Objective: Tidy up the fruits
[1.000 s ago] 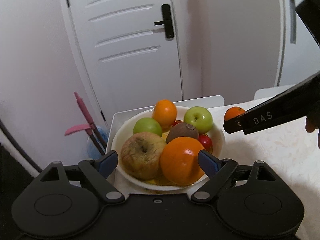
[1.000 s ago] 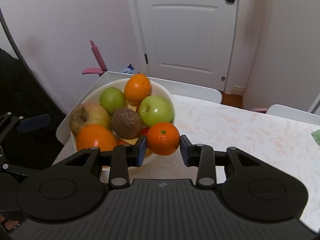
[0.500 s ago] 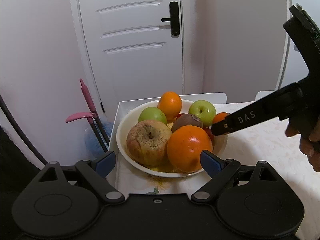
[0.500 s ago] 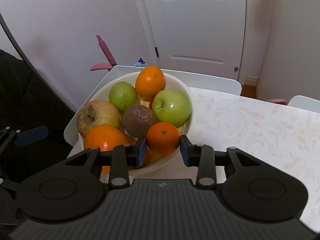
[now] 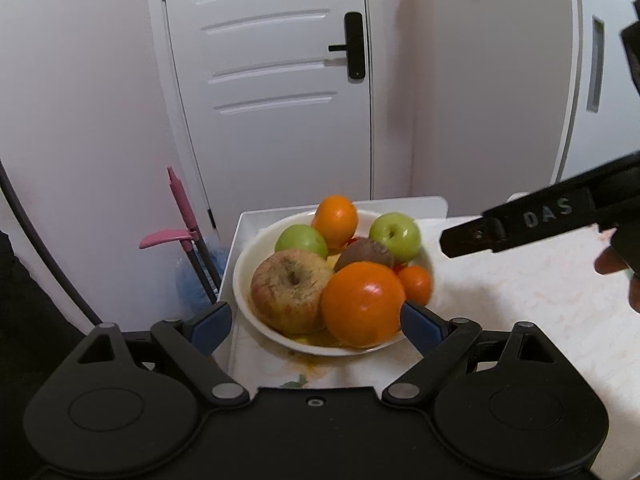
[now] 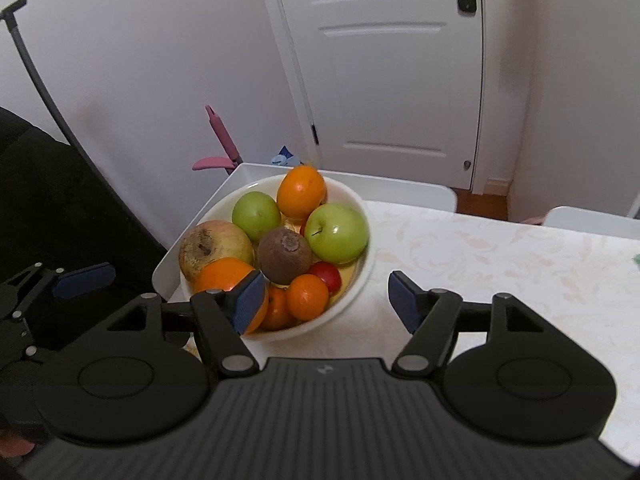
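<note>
A white bowl (image 6: 362,236) on the table's left end holds several fruits: two green apples (image 6: 338,233), oranges, a brown kiwi (image 6: 285,255), a blemished apple (image 6: 214,247) and a small red fruit. A small mandarin (image 6: 307,296) lies in the bowl at its near rim. My right gripper (image 6: 326,300) hangs above that rim with its jaws opening, nothing pressed between them. In the left wrist view the mandarin (image 5: 416,283) sits beside a big orange (image 5: 363,306). My left gripper (image 5: 316,326) is open just in front of the bowl (image 5: 244,280), holding nothing. A right gripper finger (image 5: 520,224) reaches in from the right.
The table (image 6: 500,264) has a pale patterned cloth, with white chair backs (image 6: 592,222) behind it. A pink-handled broom (image 6: 220,140) leans by the wall at the left. A white door (image 6: 400,72) stands behind. A hand (image 5: 624,276) shows at the right edge.
The right gripper carried the mandarin over the bowl, then spread its jaws and let it drop in. It has pulled back and up. The left gripper drew back slightly.
</note>
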Tool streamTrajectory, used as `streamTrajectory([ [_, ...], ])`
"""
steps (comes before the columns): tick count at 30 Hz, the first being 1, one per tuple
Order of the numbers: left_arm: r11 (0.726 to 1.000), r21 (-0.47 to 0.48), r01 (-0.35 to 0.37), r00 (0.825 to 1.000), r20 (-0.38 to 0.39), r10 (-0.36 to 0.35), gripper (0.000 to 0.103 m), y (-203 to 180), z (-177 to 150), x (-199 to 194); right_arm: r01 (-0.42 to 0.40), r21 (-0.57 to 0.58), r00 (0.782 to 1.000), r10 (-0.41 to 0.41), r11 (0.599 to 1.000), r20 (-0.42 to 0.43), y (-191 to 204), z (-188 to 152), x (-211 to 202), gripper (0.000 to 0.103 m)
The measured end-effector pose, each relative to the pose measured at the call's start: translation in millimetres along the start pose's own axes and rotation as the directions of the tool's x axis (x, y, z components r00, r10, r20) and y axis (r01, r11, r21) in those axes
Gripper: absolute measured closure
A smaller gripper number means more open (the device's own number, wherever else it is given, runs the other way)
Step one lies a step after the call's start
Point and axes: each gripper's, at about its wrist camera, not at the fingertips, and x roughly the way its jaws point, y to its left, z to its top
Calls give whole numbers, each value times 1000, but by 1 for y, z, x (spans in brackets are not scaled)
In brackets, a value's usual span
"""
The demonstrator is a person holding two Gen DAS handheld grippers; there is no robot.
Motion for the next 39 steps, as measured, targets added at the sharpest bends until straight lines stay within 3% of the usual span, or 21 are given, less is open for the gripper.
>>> streamTrajectory([
  [10, 998, -65, -7, 1000, 24, 8, 9, -39, 31, -65, 70, -5, 995, -69, 998, 69, -21, -11, -111, 20],
  [12, 997, -82, -6, 999, 35, 9, 9, -45, 39, -80, 99, -3, 991, -99, 995, 91, -26, -16, -136, 17],
  [16, 996, -88, -21, 998, 60, 27, 9, -59, 50, -109, 169, 11, 976, -169, 986, 135, -35, -28, -177, 2],
  [19, 996, -91, -25, 997, 67, 31, 9, -66, 52, -125, 215, 22, 966, -216, 976, 142, -40, -36, -198, 2],
  [23, 996, -78, -47, 995, 82, 53, 0, -75, 49, -141, 254, 56, 955, -259, 966, 141, -46, -52, -217, 0],
  [28, 996, -74, -51, 995, 86, 57, 0, -83, 42, -153, 302, 84, 942, -311, 950, 128, -48, -69, -226, 0],
  [39, 996, -71, -57, 995, 76, 62, 0, -92, 30, -161, 309, 125, 939, -323, 943, 120, -52, -82, -234, 0],
])
